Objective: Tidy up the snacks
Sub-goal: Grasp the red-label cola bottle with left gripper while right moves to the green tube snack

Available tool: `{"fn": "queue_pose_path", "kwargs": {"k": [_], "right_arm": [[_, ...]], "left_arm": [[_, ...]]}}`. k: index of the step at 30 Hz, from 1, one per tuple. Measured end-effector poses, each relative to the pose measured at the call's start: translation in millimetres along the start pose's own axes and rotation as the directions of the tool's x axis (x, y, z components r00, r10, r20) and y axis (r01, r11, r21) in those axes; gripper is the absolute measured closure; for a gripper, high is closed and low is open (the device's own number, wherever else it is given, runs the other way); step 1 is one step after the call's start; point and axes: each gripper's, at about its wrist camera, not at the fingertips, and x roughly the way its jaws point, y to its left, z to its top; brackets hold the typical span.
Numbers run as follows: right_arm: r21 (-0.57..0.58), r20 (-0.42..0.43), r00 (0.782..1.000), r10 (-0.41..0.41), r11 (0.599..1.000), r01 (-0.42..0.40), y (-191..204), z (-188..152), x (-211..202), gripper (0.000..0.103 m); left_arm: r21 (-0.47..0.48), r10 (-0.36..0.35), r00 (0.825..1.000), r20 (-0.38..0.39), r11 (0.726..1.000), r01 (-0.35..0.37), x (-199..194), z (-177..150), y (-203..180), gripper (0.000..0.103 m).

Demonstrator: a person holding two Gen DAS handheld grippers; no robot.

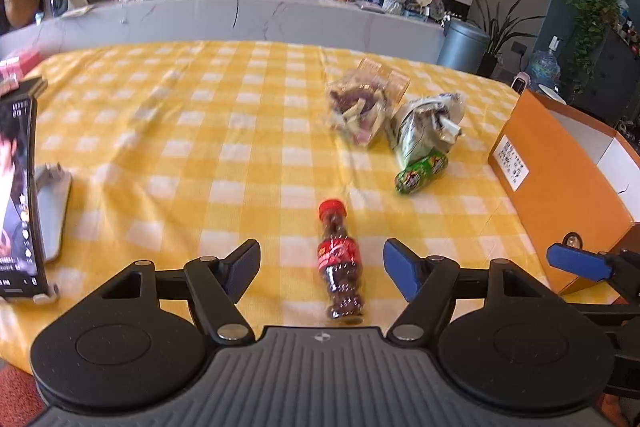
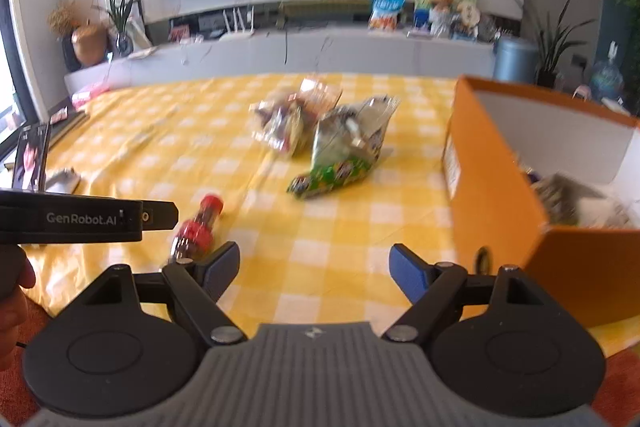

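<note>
Now, left gripper (image 1: pixel 322 269): jaws are standing wide apart, nothing clamped; pads are not touching anything.
Bottle (image 1: pixel 339 259): a small cola-shaped bottle with a red cap is lying on the cloth between the left jaws, cap pointing away from them, clear of both pads.
Right gripper (image 2: pixel 316 269): jaws are standing wide apart over bare cloth, holding nothing.
Bottle from the right: it is lying (image 2: pixel 196 231) just beyond the right gripper's left finger (image 2: pixel 220 263), partly hidden behind it.
Green packet (image 1: pixel 420 173): it is lying ahead of the left jaws and off to their right, well beyond the bottle; ahead of the right jaws, slightly left.
Pale bag (image 1: pixel 430 127): it is resting just behind the green packet, touching it.
Clear bag (image 1: pixel 362 111): it is lying farther out from the jaws, beside the pale bag on its left.
Box (image 2: pixel 496 187): an orange box, open on top, is sitting just right of the right jaws; wrapped things are showing inside, too blurred to name.
Cloth (image 1: pixel 200 155): yellow and white checks are covering the table under everything.
Phone (image 1: pixel 18 195): it is standing on a stand far left of the left jaws, screen lit.
</note>
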Motion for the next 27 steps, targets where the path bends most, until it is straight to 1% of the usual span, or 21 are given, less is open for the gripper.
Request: {"fn": "queue_pose_path", "kwargs": {"k": [3,6,8,10,11,13,14,16,20,24,27], "right_arm": [[0.005,-0.035,0.999,-0.013,1.000,0.014,1.4,-3.3,12.6,0.024],[0.006,-0.053,0.998,-0.033,0.999,0.034,0.5,-3.0,21.6,0.024],[0.009,-0.057,0.998,-0.042,0.999,0.043,-1.6,-1.3,25.8,0.032],[0.008,-0.058,0.997,-0.056,0.998,0.057,-3.5,1.9,30.2,0.034],[0.009,-0.056,0.997,-0.061,0.998,0.061,-5.1,3.9,31.5,0.036],[0.010,-0.051,0.996,-0.070,0.997,0.071,-7.6,6.6,34.7,0.036],[0.011,-0.047,0.996,-0.076,0.997,0.077,-8.8,7.8,36.4,0.037],[0.013,-0.043,0.995,-0.085,0.996,0.085,-11.0,9.9,39.6,0.038],[0.021,-0.047,0.996,-0.082,0.996,0.083,-13.2,12.5,46.9,0.038],[0.005,-0.045,0.996,-0.072,0.997,0.073,-9.6,11.7,52.8,0.039],[-0.014,-0.040,0.997,-0.067,0.998,0.067,-5.9,10.3,55.2,0.041]], "left_arm": [[-0.039,-0.007,0.999,-0.039,0.999,0.005,10.1,-2.9,4.6,0.022],[-0.088,-0.045,0.997,-0.070,0.995,0.039,21.0,-4.2,4.9,0.025],[-0.098,-0.062,0.995,-0.085,0.994,0.053,26.8,-5.4,2.3,0.026],[-0.090,-0.049,0.994,-0.097,0.995,0.040,32.2,-5.8,-1.4,0.034],[-0.087,-0.040,0.994,-0.105,0.996,0.031,35.2,-6.1,-2.0,0.035],[-0.098,-0.040,0.993,-0.114,0.995,0.029,39.6,-6.2,-1.2,0.037],[-0.100,-0.040,0.994,-0.106,0.995,0.030,39.7,-6.3,-1.0,0.037],[-0.090,-0.028,0.994,-0.104,0.996,0.019,40.7,-5.3,-2.3,0.044],[-0.047,0.002,0.995,-0.103,0.999,-0.007,41.0,-5.7,-8.5,0.050],[-0.010,0.033,0.995,-0.099,0.999,-0.034,42.3,-6.5,-14.4,0.056],[0.050,0.071,0.993,-0.090,0.997,-0.067,44.0,-8.2,-22.1,0.061]]}}
